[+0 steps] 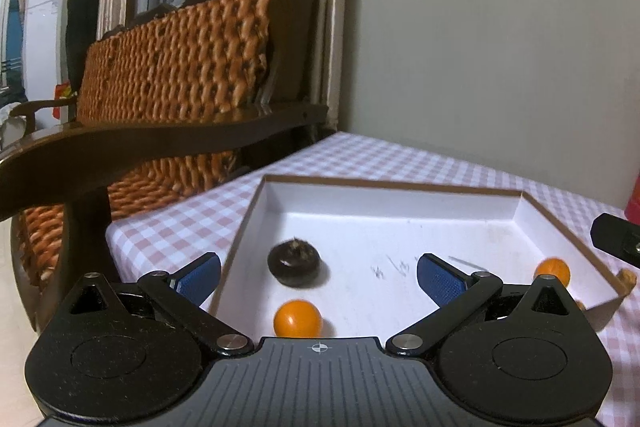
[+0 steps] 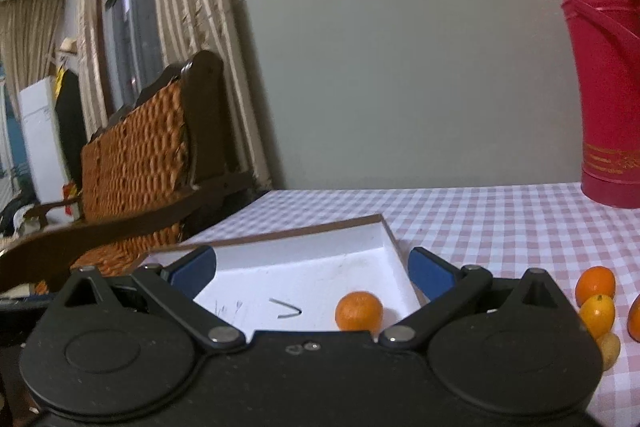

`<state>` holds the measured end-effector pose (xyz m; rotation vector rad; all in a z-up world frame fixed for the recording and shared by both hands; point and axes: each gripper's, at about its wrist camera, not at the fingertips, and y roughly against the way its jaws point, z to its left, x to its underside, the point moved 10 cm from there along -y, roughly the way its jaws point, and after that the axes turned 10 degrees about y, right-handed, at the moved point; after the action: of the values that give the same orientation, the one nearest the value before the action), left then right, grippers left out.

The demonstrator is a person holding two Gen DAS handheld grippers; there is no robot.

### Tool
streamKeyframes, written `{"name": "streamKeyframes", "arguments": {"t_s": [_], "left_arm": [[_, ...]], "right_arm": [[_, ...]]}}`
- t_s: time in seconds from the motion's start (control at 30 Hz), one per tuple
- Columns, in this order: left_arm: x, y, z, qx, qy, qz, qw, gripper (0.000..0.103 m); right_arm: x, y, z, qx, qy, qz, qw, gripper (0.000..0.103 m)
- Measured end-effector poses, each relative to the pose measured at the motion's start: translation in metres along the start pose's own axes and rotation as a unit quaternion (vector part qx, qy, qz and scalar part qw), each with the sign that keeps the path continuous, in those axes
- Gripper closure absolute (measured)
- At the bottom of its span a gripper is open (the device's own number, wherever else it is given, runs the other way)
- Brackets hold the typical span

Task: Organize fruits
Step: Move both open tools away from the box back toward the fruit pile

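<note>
Checked tablecloth [image 2: 480, 223], white tray [image 1: 400, 227], wicker chair [image 1: 180, 67] beside; both tongs [image 1: 318, 273] [image 2: 312, 269] apart, empty.

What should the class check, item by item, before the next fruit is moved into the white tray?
1. Right hand-held gripper open and empty: ok.
2. Left hand-held gripper open and empty: ok.
3. White tray flat on the checked tablecloth: ok.
4. Free floor left in the tray beside the small orange: ok.
5. Loose fruits waiting outside the tray, unobstructed: ok.
6. Full count of fruits still outside: cannot tell, picture edge cuts them off.
</note>
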<state>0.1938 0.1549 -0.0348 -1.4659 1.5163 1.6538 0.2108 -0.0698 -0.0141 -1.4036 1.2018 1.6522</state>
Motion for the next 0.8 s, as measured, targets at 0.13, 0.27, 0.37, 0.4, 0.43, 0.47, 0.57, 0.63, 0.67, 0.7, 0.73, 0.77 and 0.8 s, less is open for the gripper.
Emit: {"name": "streamKeyframes", "arguments": {"t_s": [0.13, 0.27, 0.37, 0.4, 0.43, 0.47, 0.57, 0.63, 0.67, 0.7, 0.73, 0.77, 0.8], "left_arm": [[0.005, 0.005, -0.011, 0.009, -0.008, 0.002, 0.9999, 0.0], [0.009, 0.012, -0.027, 0.022, -0.024, -0.001, 0.9995, 0.0], [0.014, 0.017, -0.042, 0.035, -0.036, 0.001, 0.9987, 0.0], [0.016, 0.019, -0.047, 0.039, -0.041, 0.0, 0.9984, 0.0], [0.017, 0.021, -0.052, 0.043, -0.046, -0.003, 0.998, 0.0], [0.019, 0.024, -0.058, 0.047, -0.052, -0.005, 0.9975, 0.0], [0.023, 0.033, -0.076, 0.064, -0.067, -0.013, 0.9956, 0.0], [0.027, 0.038, -0.088, 0.077, -0.076, -0.015, 0.9941, 0.0], [0.029, 0.041, -0.094, 0.085, -0.08, -0.014, 0.9931, 0.0], [0.032, 0.043, -0.101, 0.092, -0.084, -0.014, 0.992, 0.0], [0.034, 0.046, -0.106, 0.099, -0.088, -0.015, 0.9911, 0.0], [0.036, 0.049, -0.113, 0.106, -0.092, -0.016, 0.9899, 0.0], [0.038, 0.052, -0.118, 0.113, -0.096, -0.017, 0.9888, 0.0]], "right_arm": [[0.003, 0.012, 0.0, 0.0, 0.008, 0.007, 1.0, 0.006], [0.003, 0.026, -0.01, 0.009, 0.002, 0.006, 1.0, 0.006], [0.005, 0.034, -0.02, 0.014, -0.006, 0.012, 1.0, 0.006], [0.006, 0.036, -0.023, 0.013, -0.01, 0.015, 1.0, 0.006], [0.007, 0.039, -0.026, 0.011, -0.015, 0.018, 1.0, 0.006], [0.008, 0.042, -0.028, 0.01, -0.018, 0.021, 1.0, 0.006], [0.012, 0.053, -0.036, 0.015, -0.024, 0.025, 0.999, 0.006], [0.014, 0.058, -0.04, 0.019, -0.021, 0.029, 0.999, 0.006], [0.015, 0.062, -0.044, 0.024, -0.019, 0.03, 0.999, 0.006], [0.016, 0.066, -0.047, 0.029, -0.018, 0.031, 0.999, 0.006], [0.018, 0.069, -0.051, 0.033, -0.017, 0.032, 0.999, 0.006], [0.02, 0.073, -0.054, 0.038, -0.018, 0.034, 0.999, 0.006], [0.021, 0.076, -0.058, 0.042, -0.02, 0.035, 0.998, 0.006]]}}
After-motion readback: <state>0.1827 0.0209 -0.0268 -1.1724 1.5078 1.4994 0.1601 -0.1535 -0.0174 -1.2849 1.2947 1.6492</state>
